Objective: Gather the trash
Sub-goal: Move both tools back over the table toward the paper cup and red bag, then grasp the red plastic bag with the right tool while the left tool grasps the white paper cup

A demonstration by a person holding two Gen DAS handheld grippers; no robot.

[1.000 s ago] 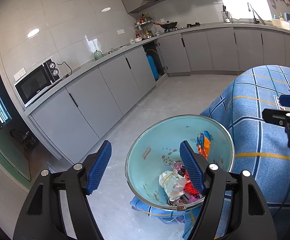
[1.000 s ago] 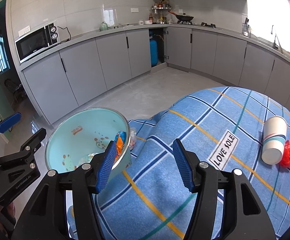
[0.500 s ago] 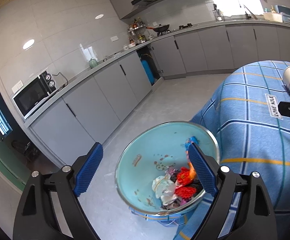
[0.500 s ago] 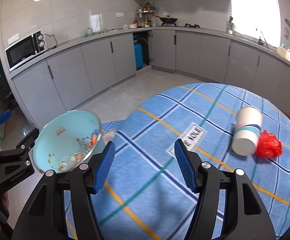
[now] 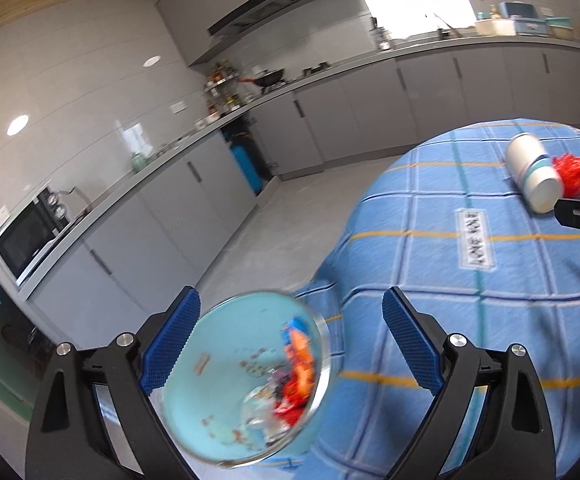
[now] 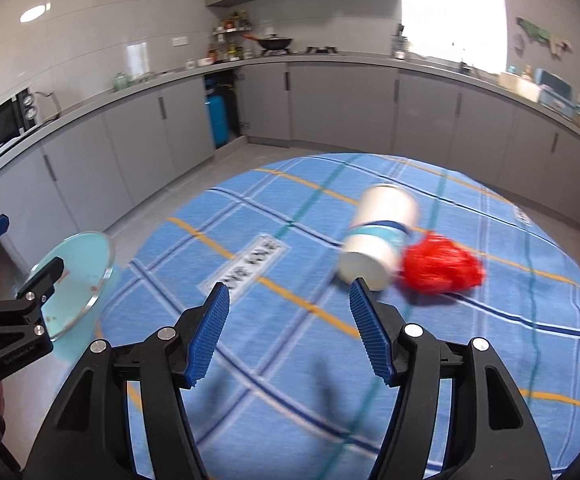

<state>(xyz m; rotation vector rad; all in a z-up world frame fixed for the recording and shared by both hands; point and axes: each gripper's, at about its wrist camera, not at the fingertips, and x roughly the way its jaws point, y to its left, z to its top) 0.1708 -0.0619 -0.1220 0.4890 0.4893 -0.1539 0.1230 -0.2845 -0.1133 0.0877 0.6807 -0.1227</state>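
With its jaws spread empty, the right gripper (image 6: 288,332) could nudge the tipped cup (image 6: 378,242) just ahead, rolling it into the red wad (image 6: 442,268).

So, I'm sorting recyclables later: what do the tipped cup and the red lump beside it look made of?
The cup looks like matte white paper with a printed teal band, probably disposable. The red lump looks like thin crumpled plastic, maybe a bag or netting; blur leaves that open.

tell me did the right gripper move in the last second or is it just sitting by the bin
Yes. The right gripper has swung away from the blue bin and advanced across the tablecloth toward the paper cup, which now lies just ahead of its open fingers.
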